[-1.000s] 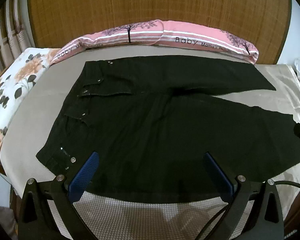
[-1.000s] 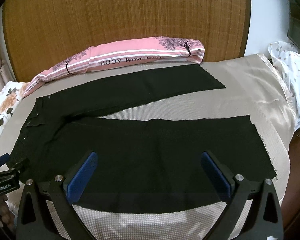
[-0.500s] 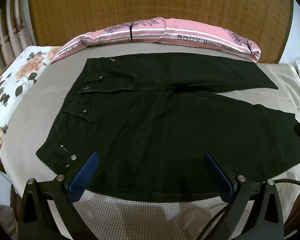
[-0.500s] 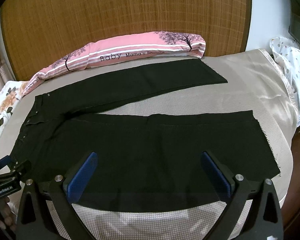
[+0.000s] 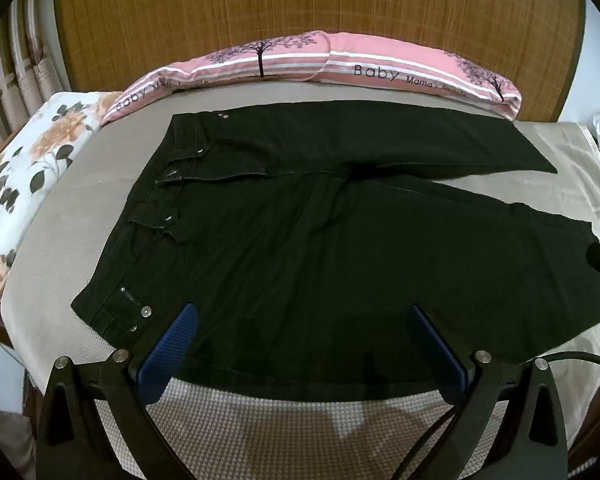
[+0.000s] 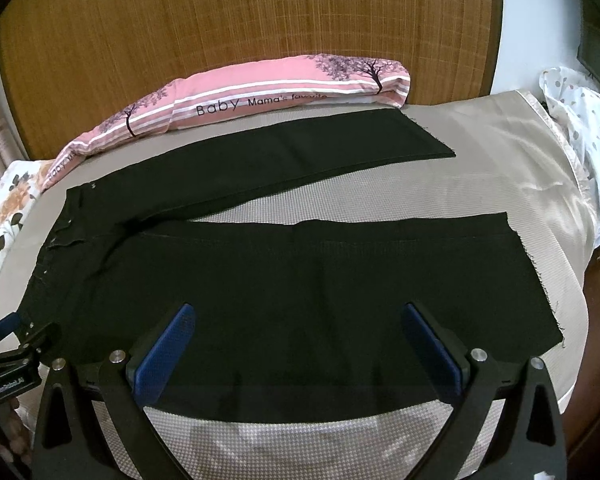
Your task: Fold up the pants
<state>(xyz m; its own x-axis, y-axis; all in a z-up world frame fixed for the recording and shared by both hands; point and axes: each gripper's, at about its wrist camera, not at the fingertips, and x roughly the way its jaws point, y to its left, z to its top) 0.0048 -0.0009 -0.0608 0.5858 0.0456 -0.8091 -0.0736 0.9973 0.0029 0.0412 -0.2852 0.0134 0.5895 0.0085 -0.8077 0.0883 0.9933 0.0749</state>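
Black denim pants [image 5: 340, 248] lie flat on a beige bed [image 6: 480, 184], legs spread apart. Left tongs [image 5: 302, 346] and right tongs [image 6: 300, 344] hover above, both released, grasping nothing.

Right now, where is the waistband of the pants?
In the left wrist view the waistband lies at the left end of the black pants, nearest the floral pillow, just ahead of the open left gripper.
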